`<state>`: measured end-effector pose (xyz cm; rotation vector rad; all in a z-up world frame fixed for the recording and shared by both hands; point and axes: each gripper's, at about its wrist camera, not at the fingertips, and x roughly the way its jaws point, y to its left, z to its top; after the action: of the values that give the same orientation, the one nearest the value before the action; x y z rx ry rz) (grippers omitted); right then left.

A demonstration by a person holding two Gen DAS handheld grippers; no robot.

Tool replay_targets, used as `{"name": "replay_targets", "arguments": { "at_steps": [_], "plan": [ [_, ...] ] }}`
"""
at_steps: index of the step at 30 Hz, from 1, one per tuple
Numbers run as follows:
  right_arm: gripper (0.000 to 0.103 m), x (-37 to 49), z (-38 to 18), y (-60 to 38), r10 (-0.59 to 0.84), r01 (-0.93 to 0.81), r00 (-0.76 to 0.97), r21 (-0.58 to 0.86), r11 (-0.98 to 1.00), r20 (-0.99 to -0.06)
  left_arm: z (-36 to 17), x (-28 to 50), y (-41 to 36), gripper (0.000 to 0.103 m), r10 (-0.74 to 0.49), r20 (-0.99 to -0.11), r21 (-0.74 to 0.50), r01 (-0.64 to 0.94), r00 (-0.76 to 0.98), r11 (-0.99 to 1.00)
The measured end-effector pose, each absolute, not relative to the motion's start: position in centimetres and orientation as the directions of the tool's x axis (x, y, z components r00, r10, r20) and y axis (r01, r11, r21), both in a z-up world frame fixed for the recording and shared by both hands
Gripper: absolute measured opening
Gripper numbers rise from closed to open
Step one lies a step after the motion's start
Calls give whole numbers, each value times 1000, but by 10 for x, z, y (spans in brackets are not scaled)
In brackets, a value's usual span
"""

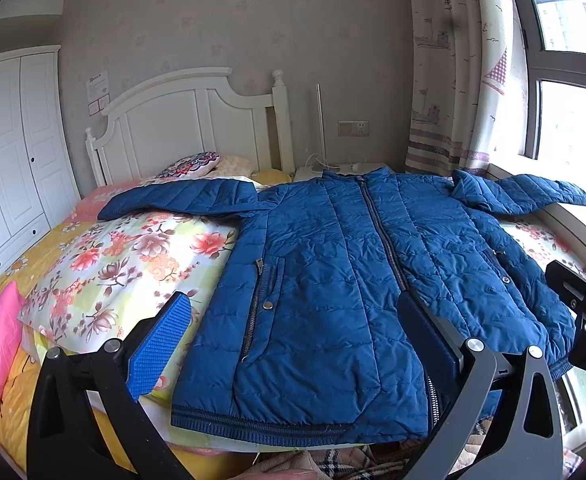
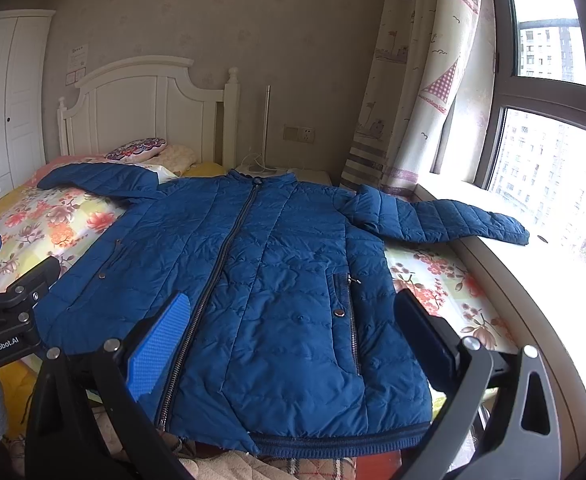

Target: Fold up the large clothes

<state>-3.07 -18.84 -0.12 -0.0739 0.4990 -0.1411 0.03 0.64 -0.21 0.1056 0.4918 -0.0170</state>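
**Blue quilted jacket laid flat on the bed, both grippers empty above its hem**

At far left a white wardrobe [image 1: 9, 152] stands beside the white headboard [image 1: 181, 120]. The left gripper [image 1: 305, 340] hovers over the jacket's near hem, fingers [image 1: 161, 344] spread wide, gripping nothing. The blue quilted jacket [image 1: 353, 272] lies front up, zipped, across the floral bedspread [image 1: 133, 264], sleeves stretched out to either side. The right gripper [image 2: 293, 340] hangs over the hem's other half, its fingers [image 2: 159, 346] likewise spread and empty. The jacket's right-hand sleeve [image 2: 453, 220] rests on the windowsill [image 2: 533, 280], below the curtain [image 2: 413, 80].
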Motion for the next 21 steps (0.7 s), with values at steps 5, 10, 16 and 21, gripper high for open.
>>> {"name": "replay_targets", "arguments": {
  "at_steps": [5, 10, 16, 21],
  "plan": [
    [101, -31, -2, -188, -150, 114, 869, -104, 988, -471, -3, 0, 7, 99, 9, -472, 98, 42, 882, 994],
    [101, -31, -2, -188, -149, 114, 868, -103, 988, -474, -3, 0, 7, 99, 7, -473, 97, 44, 881, 994],
    [101, -31, -3, -187, -145, 109, 867, -102, 989, -476, -3, 0, 8, 99, 8, -473, 96, 43, 881, 994],
    [101, -30, -3, -187, -139, 105, 866, -98, 990, -481, -4, 0, 9, 99, 7, -474, 96, 43, 881, 994]
  ]
}}
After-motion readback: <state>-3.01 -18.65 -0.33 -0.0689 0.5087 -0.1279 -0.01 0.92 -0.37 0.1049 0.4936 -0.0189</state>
